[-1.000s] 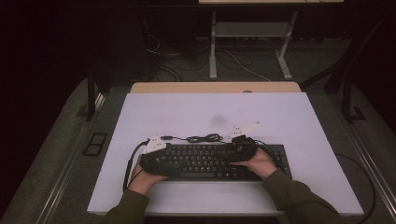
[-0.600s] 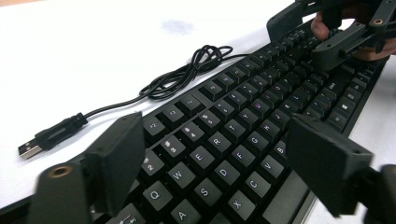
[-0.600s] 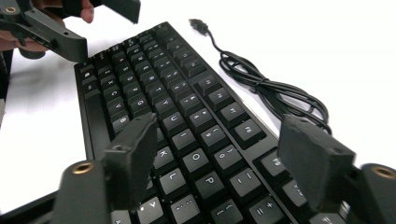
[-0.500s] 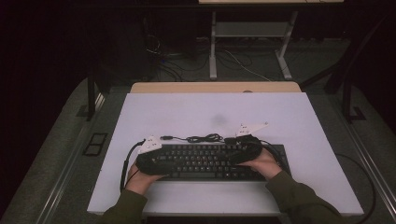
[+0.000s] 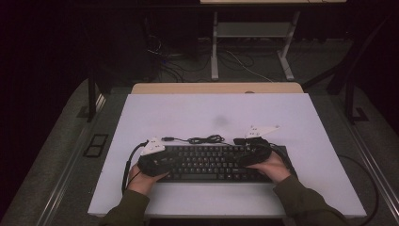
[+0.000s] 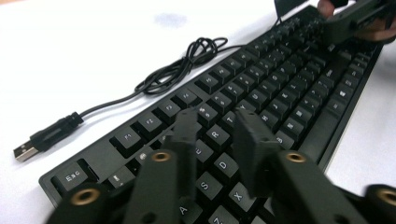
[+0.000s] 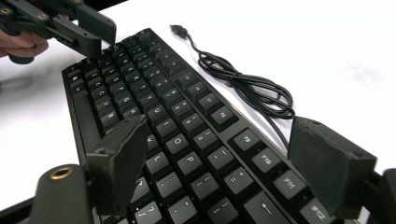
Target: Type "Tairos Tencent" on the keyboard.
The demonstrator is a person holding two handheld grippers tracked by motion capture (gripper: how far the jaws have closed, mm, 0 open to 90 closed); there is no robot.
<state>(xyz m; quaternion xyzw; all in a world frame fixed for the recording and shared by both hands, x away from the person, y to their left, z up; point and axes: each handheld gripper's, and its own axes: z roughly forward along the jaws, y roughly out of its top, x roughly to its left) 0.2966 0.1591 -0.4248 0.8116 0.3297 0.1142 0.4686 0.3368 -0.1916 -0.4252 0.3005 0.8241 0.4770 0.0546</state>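
Observation:
A black keyboard point(image 5: 207, 162) lies flat near the front edge of the white table point(image 5: 188, 113). Its black cable point(image 5: 202, 139) is coiled just behind it and ends in a USB plug point(image 6: 28, 149). My left gripper point(image 5: 164, 162) hovers over the keyboard's left end point(image 6: 280, 88); its jaws point(image 6: 217, 116) have just been closing to a narrow gap above the letter keys, with nothing between them. My right gripper point(image 5: 249, 157) is over the right end point(image 7: 154, 93); its jaws point(image 7: 219, 126) have just been opening and stand wide, holding nothing.
A wooden table edge point(image 5: 216, 88) runs along the back of the white top. Beyond it are metal desk legs point(image 5: 215, 52) and loose cables on the dark floor point(image 5: 164, 56). A faint grey smudge point(image 5: 220, 121) marks the table behind the cable.
The left jaws have drawn much closer together and the right jaws have spread wider. Both hands stay at the keyboard's ends; the keyboard and cable have not moved.

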